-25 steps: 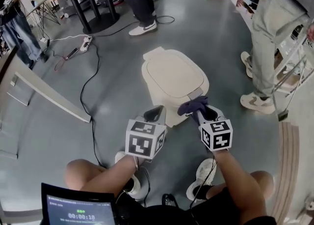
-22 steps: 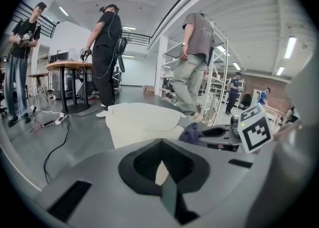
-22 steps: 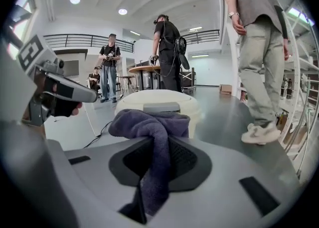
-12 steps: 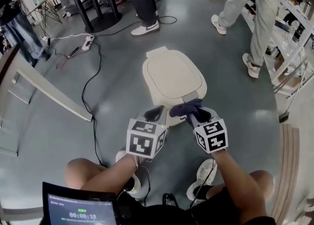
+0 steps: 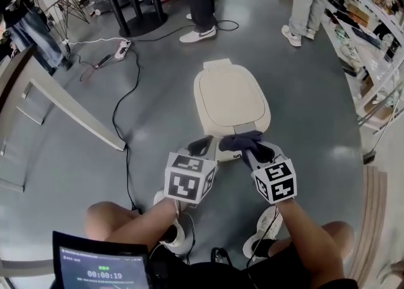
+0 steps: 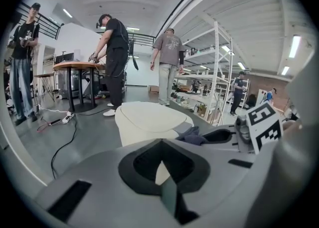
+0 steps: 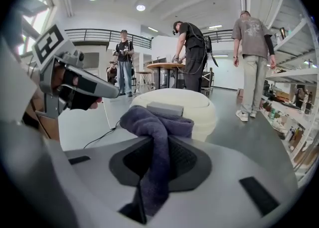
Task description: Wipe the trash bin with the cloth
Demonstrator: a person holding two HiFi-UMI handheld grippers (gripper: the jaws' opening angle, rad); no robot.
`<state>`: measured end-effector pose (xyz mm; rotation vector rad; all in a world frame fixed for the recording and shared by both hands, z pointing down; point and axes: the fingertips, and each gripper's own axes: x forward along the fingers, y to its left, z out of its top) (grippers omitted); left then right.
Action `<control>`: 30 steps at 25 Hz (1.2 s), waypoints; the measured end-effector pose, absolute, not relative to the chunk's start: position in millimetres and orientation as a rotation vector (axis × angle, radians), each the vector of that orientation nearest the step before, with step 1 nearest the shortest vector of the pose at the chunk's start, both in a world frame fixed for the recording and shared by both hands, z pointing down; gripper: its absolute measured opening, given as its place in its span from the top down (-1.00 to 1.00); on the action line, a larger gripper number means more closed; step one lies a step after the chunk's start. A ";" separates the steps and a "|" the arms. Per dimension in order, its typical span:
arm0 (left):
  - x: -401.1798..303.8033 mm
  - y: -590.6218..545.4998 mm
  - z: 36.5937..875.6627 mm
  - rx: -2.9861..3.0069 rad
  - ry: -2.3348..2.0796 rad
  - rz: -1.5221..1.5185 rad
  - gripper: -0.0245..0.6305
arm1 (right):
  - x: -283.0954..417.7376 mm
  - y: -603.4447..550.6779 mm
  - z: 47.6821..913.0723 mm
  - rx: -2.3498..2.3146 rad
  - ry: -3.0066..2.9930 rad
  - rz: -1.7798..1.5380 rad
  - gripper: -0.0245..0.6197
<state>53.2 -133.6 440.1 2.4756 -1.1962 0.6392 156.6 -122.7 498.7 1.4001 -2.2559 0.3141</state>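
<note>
Cable (image 5: 114, 117) left of trash bin (image 5: 230, 98)

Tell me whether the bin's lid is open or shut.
Shut. The lid lies flat on the bin, with no gap showing at its rim.

Cream trash bin (image 5: 230, 98) stands lid shut, purple cloth (image 5: 242, 141) bunched at its near edge

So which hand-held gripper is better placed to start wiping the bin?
Right. The right hand-held gripper is shut on the purple cloth, at the near edge of the trash bin; the left hand-held gripper holds nothing.
</note>
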 end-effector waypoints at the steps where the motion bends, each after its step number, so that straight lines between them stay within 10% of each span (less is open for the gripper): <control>1: 51.4 -133.2 440.1 2.475 -1.198 0.639 0.92 | 163.4 -121.2 495.9 1.423 -2.250 0.316 0.68; 15: 50.8 -129.7 425.6 2.501 -1.158 0.589 0.92 | 231.2 -124.3 500.7 1.637 -2.123 0.425 0.68; 30: 3.5 -128.9 434.5 2.501 -1.212 0.571 0.92 | 117.4 -109.9 557.8 1.303 -2.174 0.525 0.68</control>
